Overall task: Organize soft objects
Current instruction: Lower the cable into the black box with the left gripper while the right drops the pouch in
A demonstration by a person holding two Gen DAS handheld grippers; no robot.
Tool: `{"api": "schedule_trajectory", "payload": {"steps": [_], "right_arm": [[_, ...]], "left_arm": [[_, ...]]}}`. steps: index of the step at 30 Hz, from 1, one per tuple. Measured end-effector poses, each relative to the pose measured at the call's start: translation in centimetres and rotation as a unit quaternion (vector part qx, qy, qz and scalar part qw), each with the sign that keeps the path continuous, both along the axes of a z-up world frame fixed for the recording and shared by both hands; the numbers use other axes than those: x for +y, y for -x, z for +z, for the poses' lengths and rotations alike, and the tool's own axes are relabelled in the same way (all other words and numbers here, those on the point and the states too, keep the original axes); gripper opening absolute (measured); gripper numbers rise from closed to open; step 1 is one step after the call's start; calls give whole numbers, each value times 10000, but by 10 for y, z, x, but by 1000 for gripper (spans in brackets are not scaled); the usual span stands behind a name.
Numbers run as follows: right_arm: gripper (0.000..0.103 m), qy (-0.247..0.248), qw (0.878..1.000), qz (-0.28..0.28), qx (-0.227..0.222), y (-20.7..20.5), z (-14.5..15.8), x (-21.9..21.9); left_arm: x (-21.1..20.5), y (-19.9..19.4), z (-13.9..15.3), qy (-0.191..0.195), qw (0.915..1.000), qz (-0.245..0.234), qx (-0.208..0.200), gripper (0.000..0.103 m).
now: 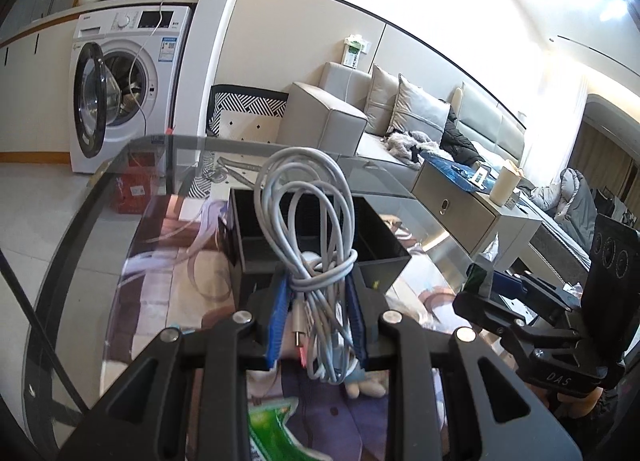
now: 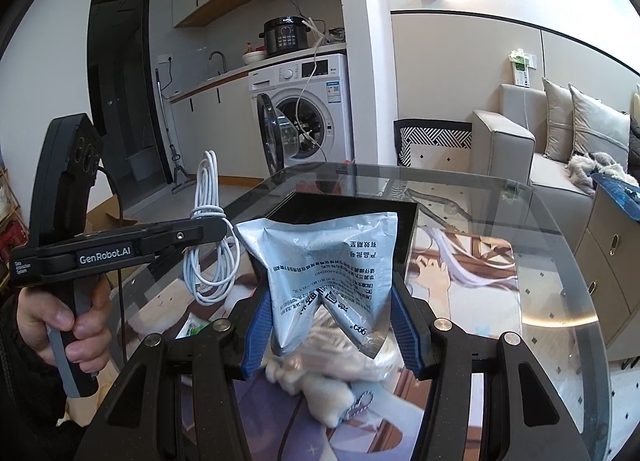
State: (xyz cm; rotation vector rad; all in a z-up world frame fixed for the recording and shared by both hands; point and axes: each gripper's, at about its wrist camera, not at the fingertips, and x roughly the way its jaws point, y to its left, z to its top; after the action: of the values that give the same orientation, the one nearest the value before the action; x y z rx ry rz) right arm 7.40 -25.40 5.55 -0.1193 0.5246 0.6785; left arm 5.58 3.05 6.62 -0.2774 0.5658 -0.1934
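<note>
My left gripper [image 1: 318, 293] is shut on a coiled white cable [image 1: 308, 213], held up above the glass table; the same cable [image 2: 210, 229] hangs from that gripper at the left of the right wrist view. A silver foil packet [image 2: 324, 261] is pinched between the blue pads of my right gripper [image 2: 332, 313], which is shut on it. Just beyond both stands an open black box [image 1: 320, 233], also black box [image 2: 352, 205], on the table. Below the jaws lie a cream plush toy [image 2: 320, 393] and a green packet [image 1: 272, 429].
The round glass table [image 2: 540, 301] rests over a printed mat. A person's hand [image 2: 68, 317] grips the left tool's handle. The right tool [image 1: 560, 325] shows at the right of the left view. A washing machine [image 1: 124, 81] and a sofa [image 1: 400, 125] stand behind.
</note>
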Motion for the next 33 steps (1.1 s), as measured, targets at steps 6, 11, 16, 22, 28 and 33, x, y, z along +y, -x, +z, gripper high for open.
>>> {"api": "schedule_trajectory", "payload": {"steps": [6,11,16,22,28,33], "right_arm": [[54,-84,9999,-100,47,-19,7,7],[54,-97,9998,-154,47,-36,11,14],[54,-93,9998,-140,102,-55,10,24],[54,-46,9997,-79,226,-74,3,32],[54,65,9993,-40,366,-93,-6,38],[54,100,9990,-19,443,-103,-11,43]], "left_arm": [[0,-19,7,-40,9999,84,-69,25],[-2,-40,9,-114,9998,133,-90,25],[0,-60,8,-114,9996,223,-114,25],[2,-79,4,-87,9995,286,-80,26],[1,-91,-1,-131,9994,299,-86,26],[2,-100,-8,-171,9994,299,0,26]]}}
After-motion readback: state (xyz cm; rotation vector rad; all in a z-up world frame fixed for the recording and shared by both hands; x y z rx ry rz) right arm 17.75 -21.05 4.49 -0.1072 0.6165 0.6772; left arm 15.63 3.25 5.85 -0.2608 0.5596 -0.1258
